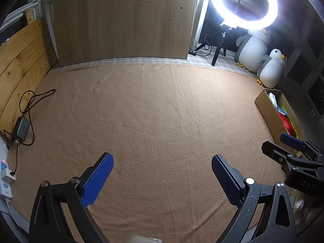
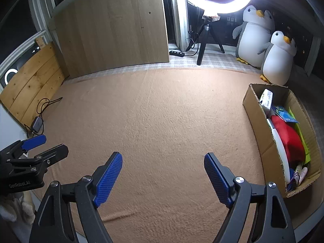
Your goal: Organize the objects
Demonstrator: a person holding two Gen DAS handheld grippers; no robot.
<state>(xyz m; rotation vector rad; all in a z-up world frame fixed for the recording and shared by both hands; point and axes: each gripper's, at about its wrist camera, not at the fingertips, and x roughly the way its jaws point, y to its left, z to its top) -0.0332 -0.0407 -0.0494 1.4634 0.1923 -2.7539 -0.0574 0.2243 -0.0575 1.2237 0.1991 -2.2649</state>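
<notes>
My left gripper (image 1: 162, 164) hangs open over the tan blanket (image 1: 154, 111), nothing between its blue pads. My right gripper (image 2: 163, 162) is open too, above the same blanket (image 2: 154, 111), with an empty gap. Each shows at the edge of the other's view: the right gripper (image 1: 275, 143) on the right side, the left gripper (image 2: 50, 143) on the left side. A cardboard box (image 2: 261, 125) at the right holds a red pouch (image 2: 289, 141), a white packet (image 2: 267, 99), a blue-green card (image 2: 284, 113) and small tubes. The box (image 1: 269, 111) lies beyond the right gripper.
Two plush penguins (image 2: 261, 46) stand behind the box. A ring light (image 2: 218, 0) on a tripod stands at the back, beside an upright wooden panel (image 2: 115, 32). A charger with cables (image 1: 22, 129) and a power strip (image 1: 5, 174) lie at the blanket's left edge, by wooden planks (image 1: 22, 64).
</notes>
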